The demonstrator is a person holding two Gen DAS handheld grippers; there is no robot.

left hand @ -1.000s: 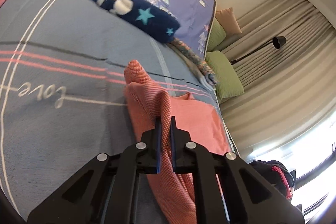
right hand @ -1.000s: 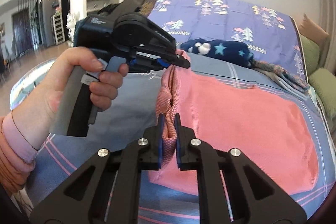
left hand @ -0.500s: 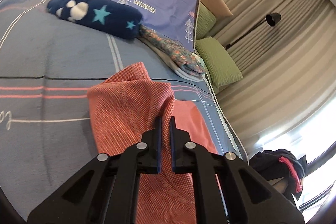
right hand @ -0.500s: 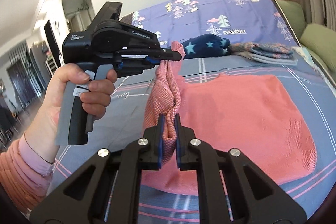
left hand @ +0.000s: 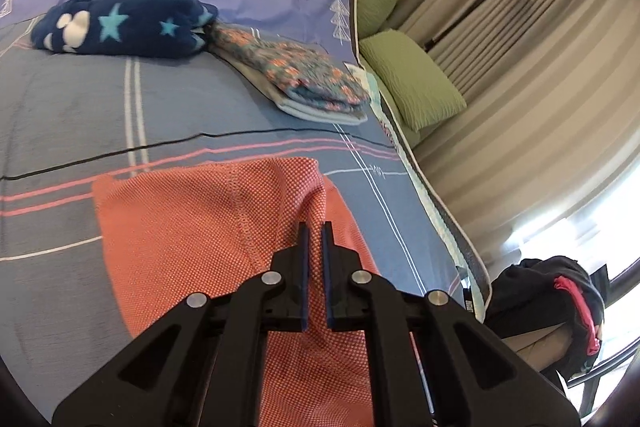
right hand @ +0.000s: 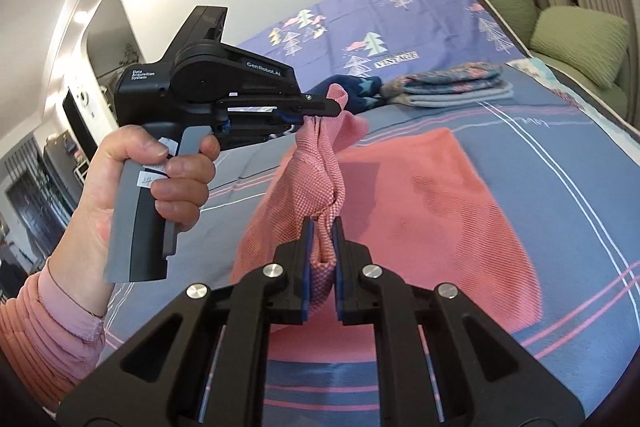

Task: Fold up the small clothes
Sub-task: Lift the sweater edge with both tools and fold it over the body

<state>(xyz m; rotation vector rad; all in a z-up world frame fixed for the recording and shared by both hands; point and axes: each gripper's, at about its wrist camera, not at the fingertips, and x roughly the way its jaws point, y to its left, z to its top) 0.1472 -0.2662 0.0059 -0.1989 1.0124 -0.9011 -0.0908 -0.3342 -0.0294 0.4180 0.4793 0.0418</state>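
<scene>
Pink cloth (right hand: 420, 203) flat on bed (right hand: 580, 155), its edge lifted at 9 o'clock. Left gripper (right hand: 336, 109) and right gripper (right hand: 322, 251) both clamped on that edge. Fold mid-carry, I judge; next, lay edge across toward 3 o'clock, align, release

Open bedspread (left hand: 72, 131) ahead; folded floral stack (left hand: 308, 87) and navy bundle (left hand: 124, 25) beyond.

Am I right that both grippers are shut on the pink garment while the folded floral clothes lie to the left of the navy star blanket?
Not quite: the floral clothes lie to the right of the navy blanket, as the left wrist view shows. The rest holds: the left gripper and right gripper are both shut on the pink garment.
</scene>
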